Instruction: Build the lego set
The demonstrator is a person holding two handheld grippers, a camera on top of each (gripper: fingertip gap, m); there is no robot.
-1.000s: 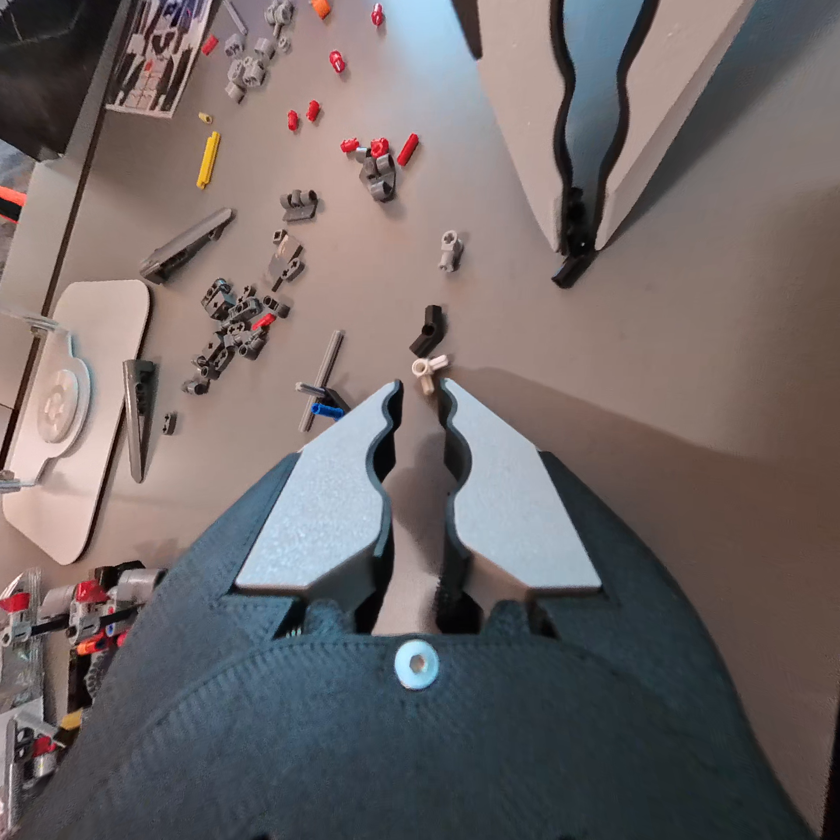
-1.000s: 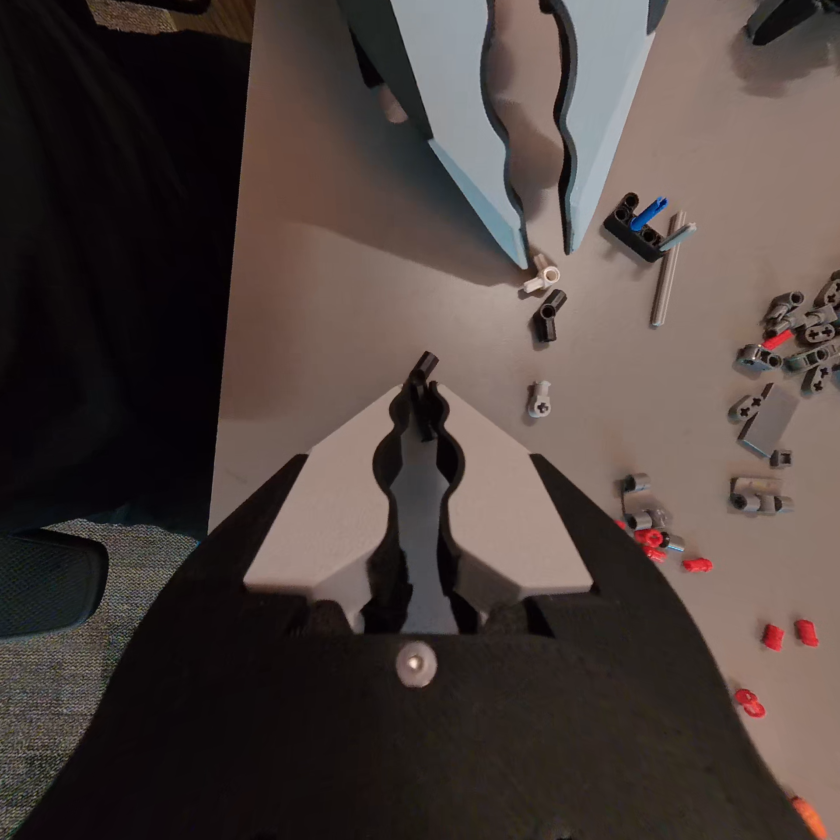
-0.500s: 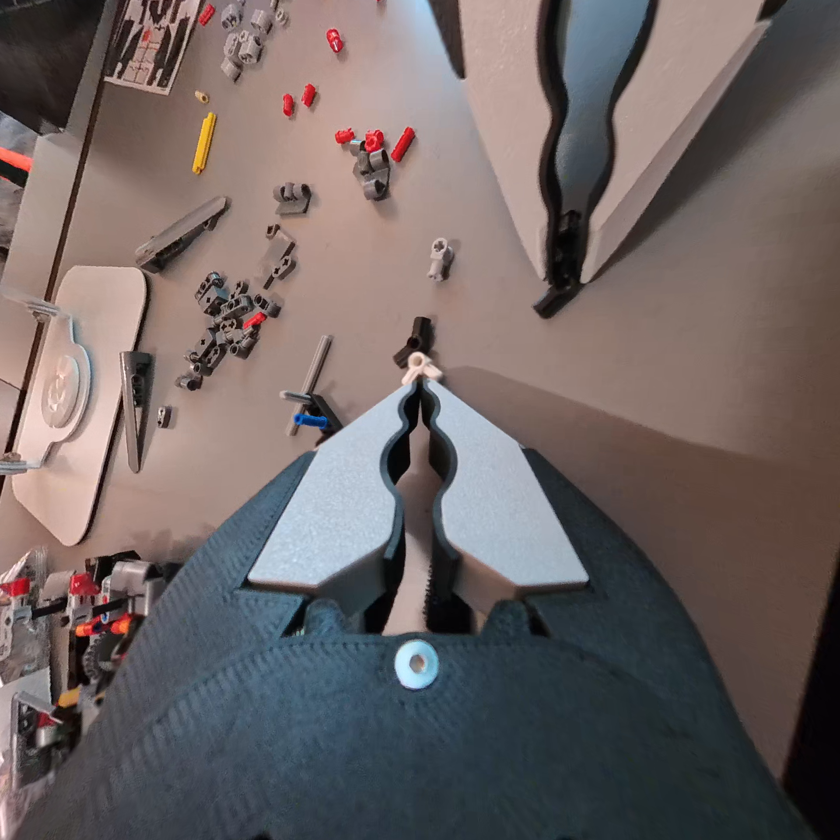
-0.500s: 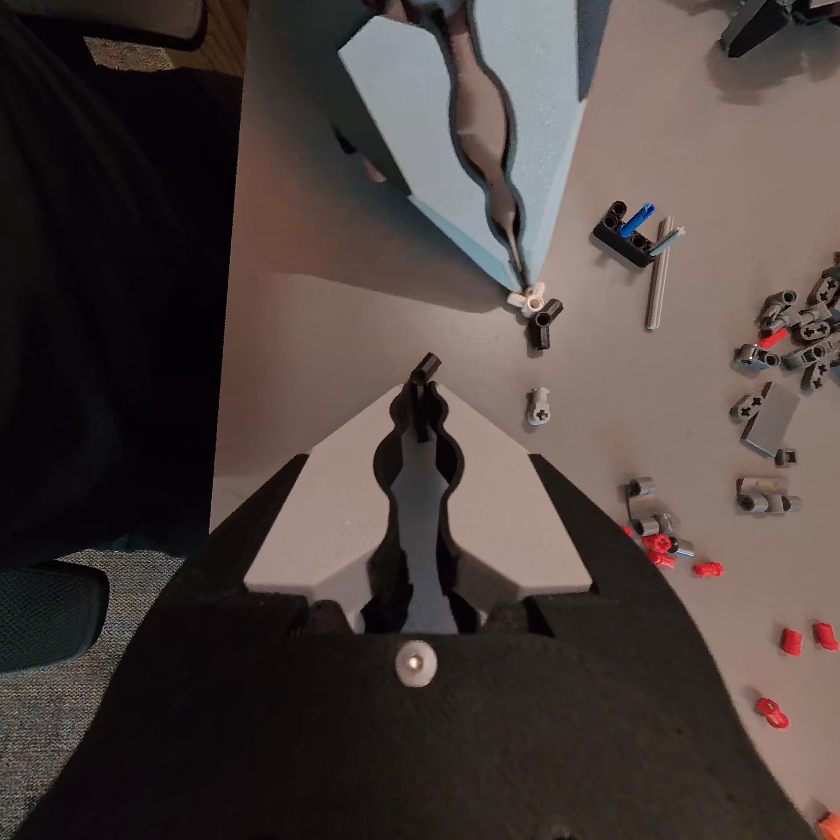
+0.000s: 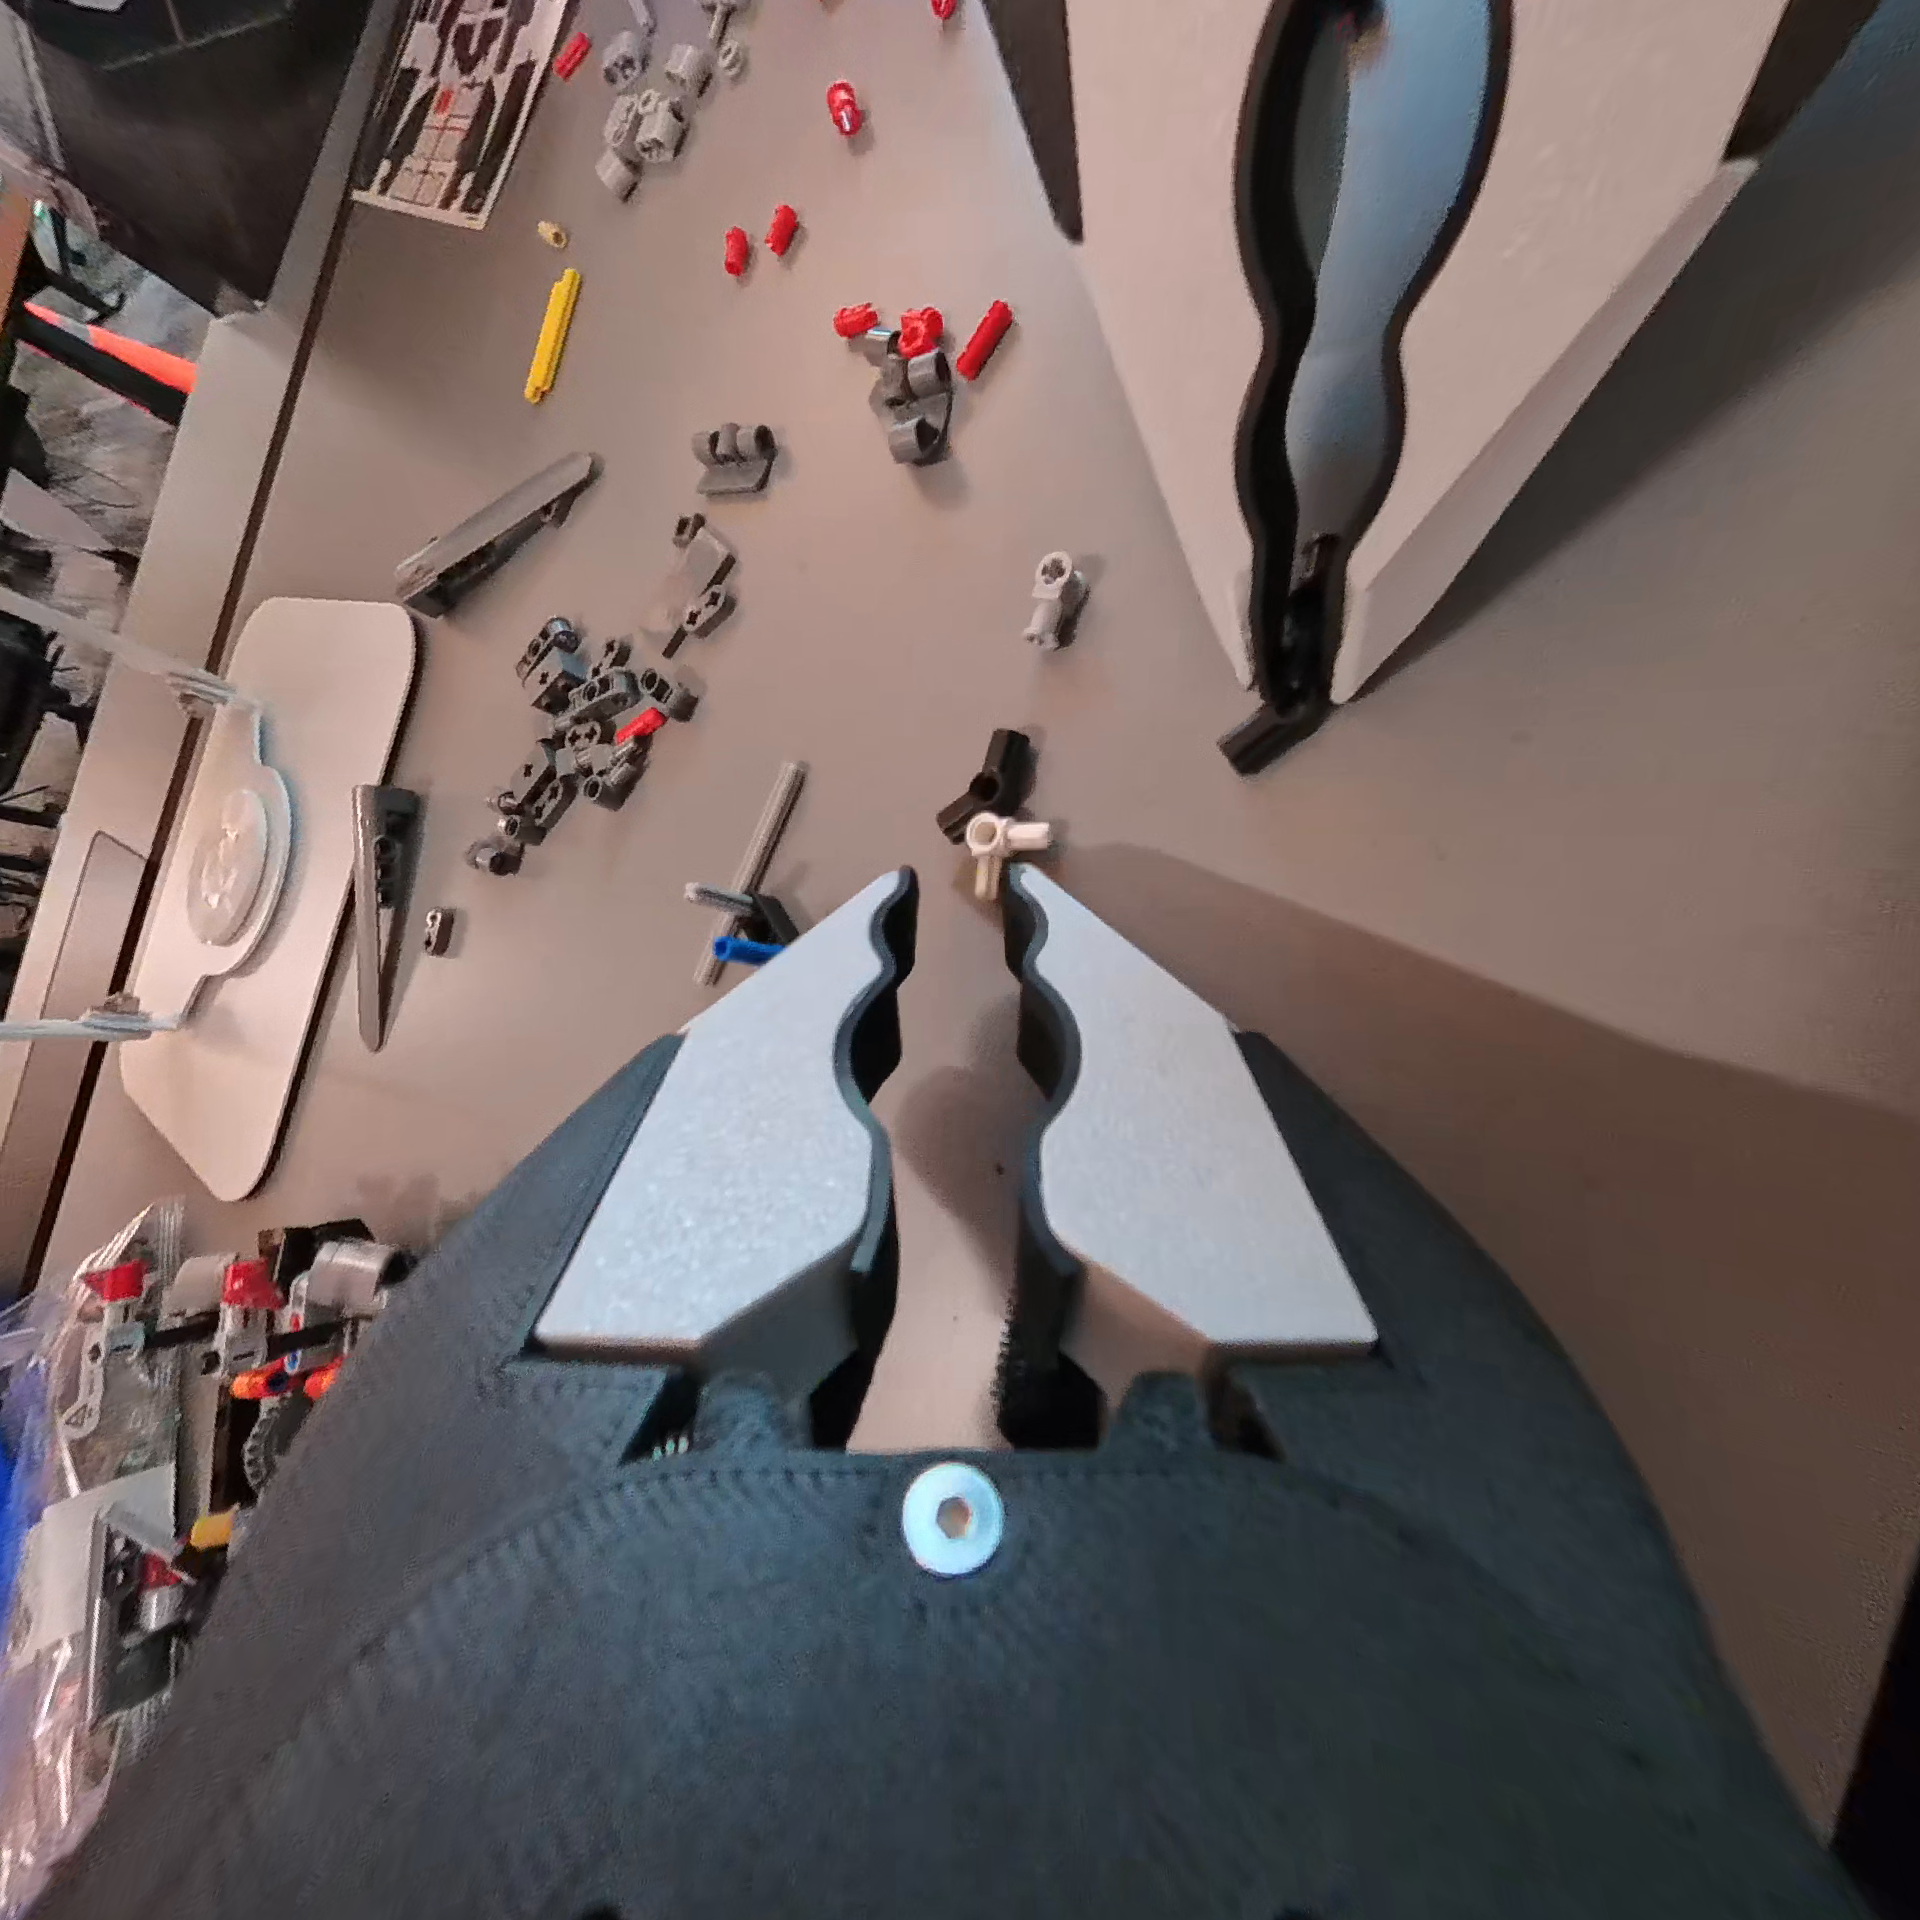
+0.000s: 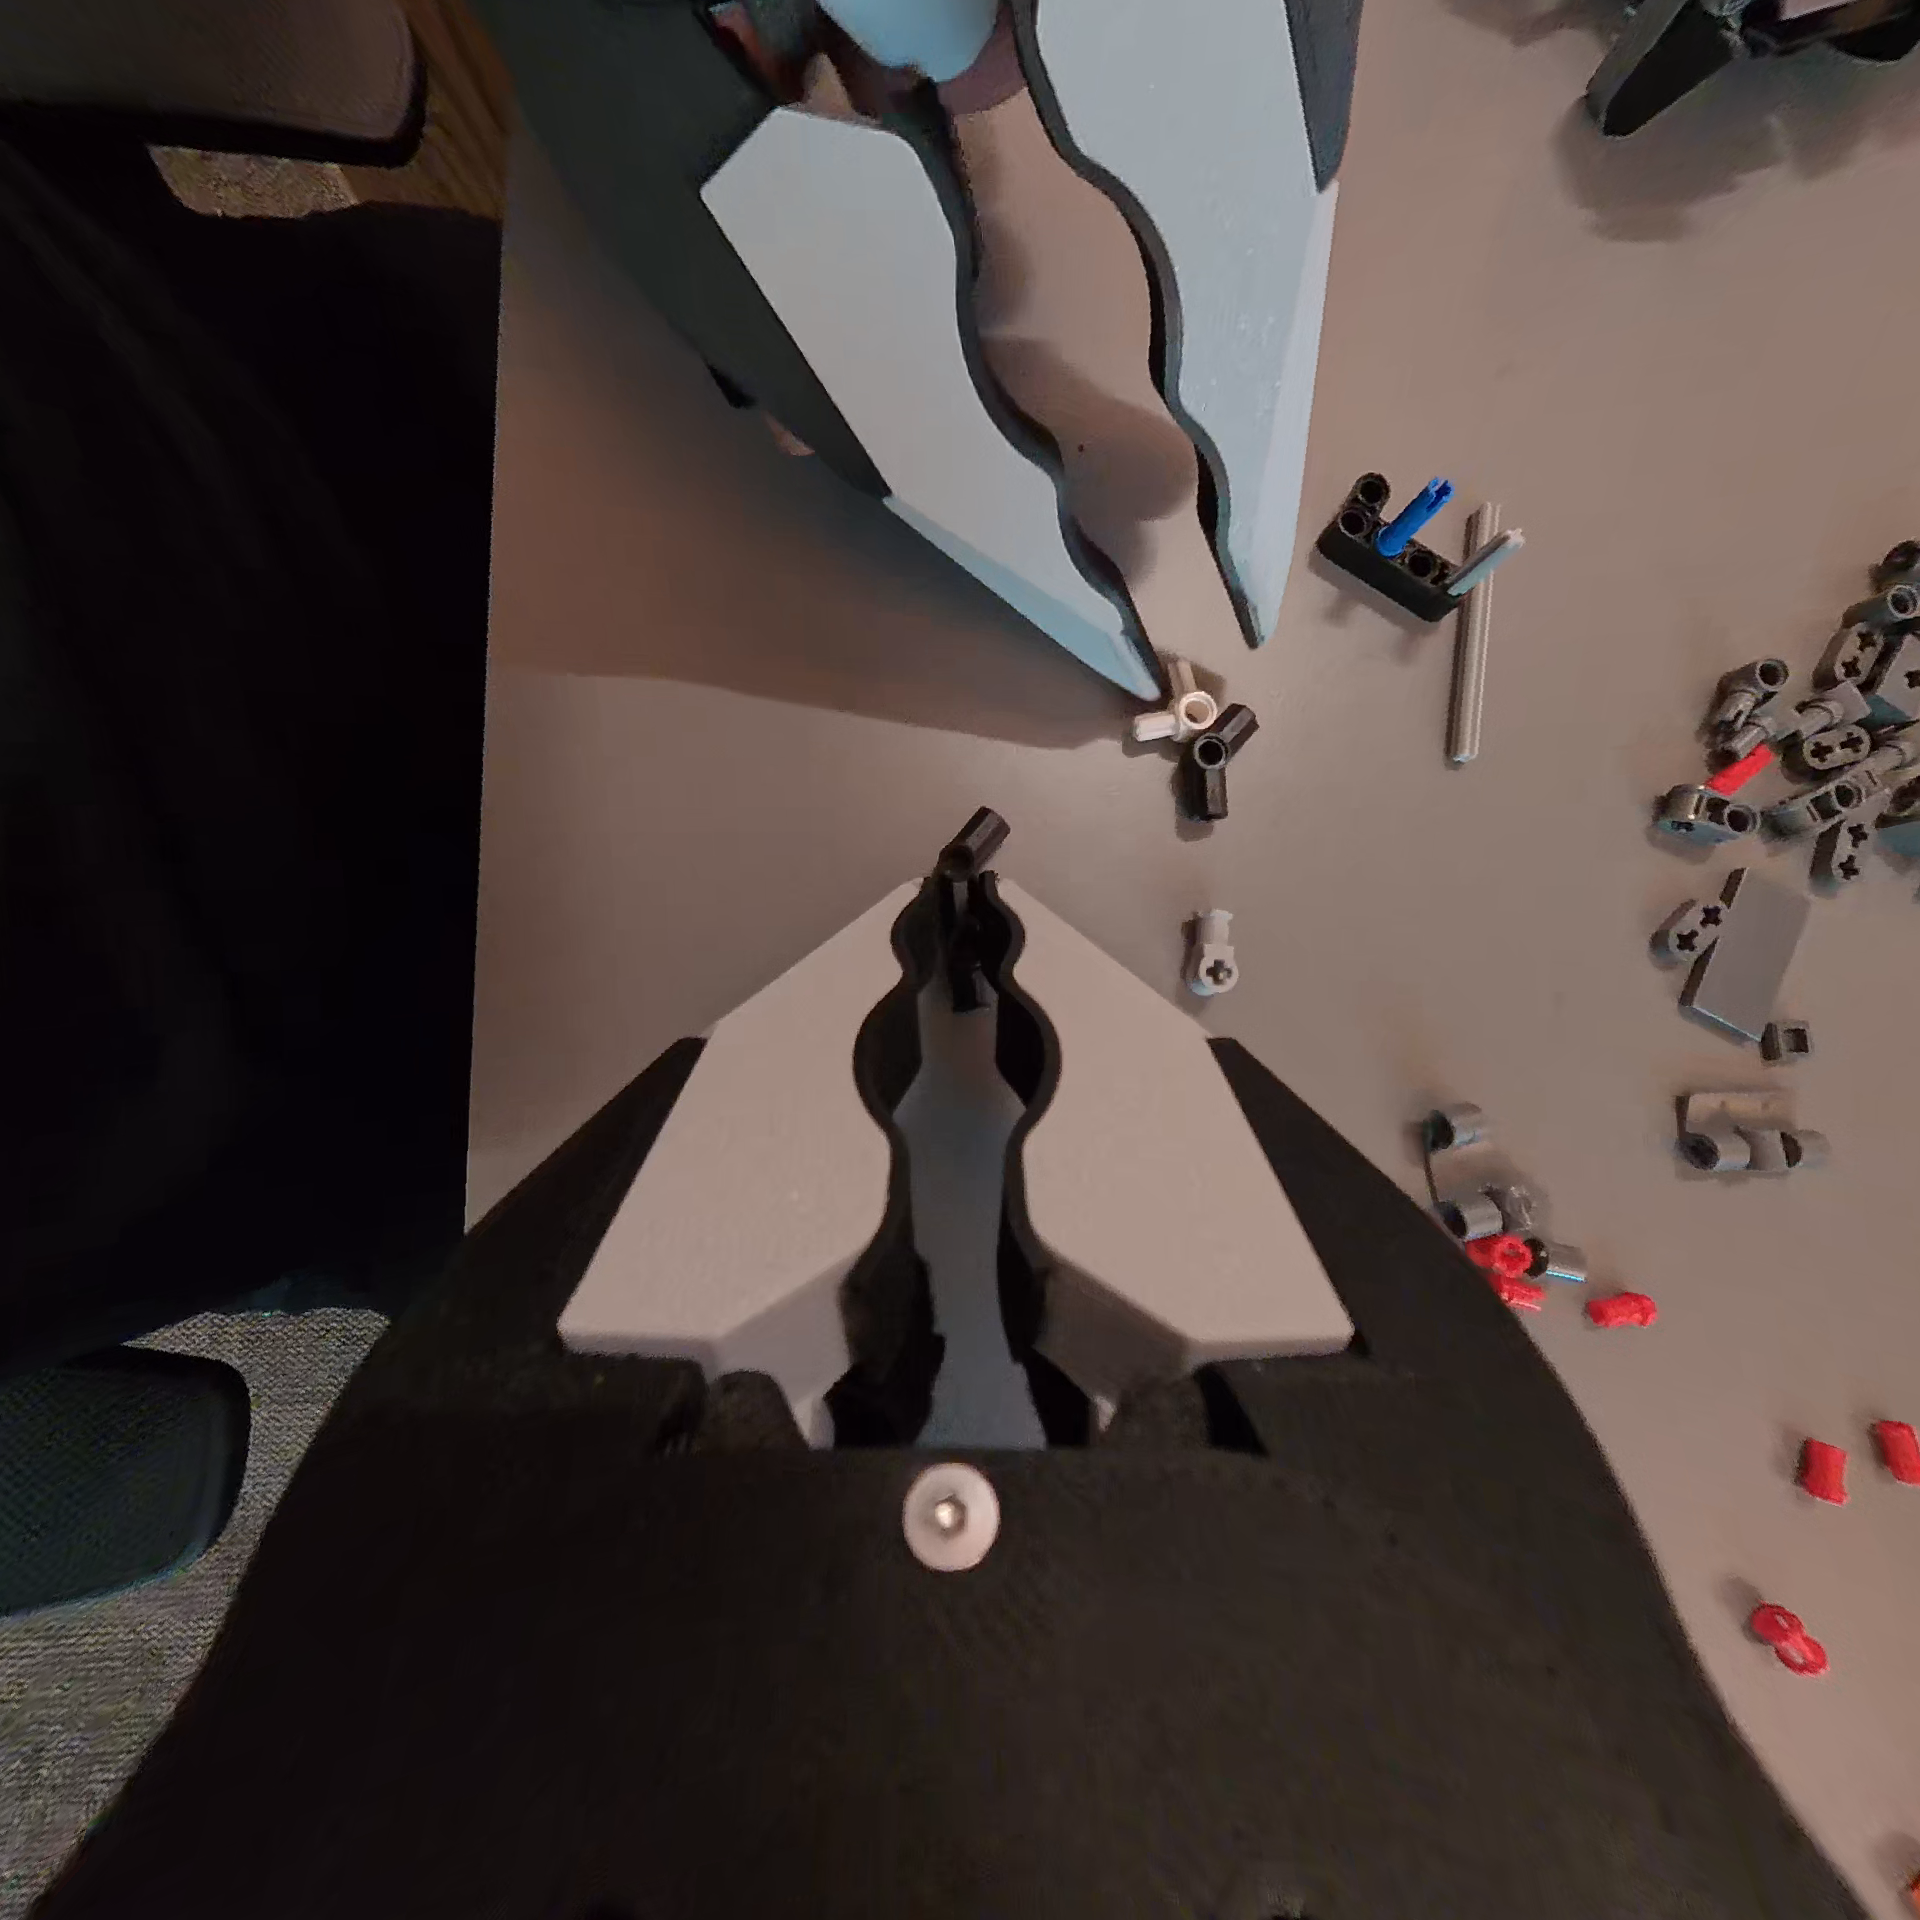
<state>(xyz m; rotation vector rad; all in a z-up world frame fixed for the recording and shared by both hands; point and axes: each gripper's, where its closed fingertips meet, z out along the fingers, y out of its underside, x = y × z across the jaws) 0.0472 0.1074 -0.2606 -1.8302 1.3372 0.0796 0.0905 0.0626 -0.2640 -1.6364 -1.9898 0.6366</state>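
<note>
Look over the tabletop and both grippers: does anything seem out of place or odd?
Nothing looks damaged or spilled. The building pieces lie scattered loosely. The white connector lies against the black connector, just beyond the open left gripper.

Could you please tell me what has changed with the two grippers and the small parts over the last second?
The left gripper closed its fingertips beside the white connector, nudging it against the black connector, then reopened without holding it. The right gripper stays clamped on its black angled connector.
</note>
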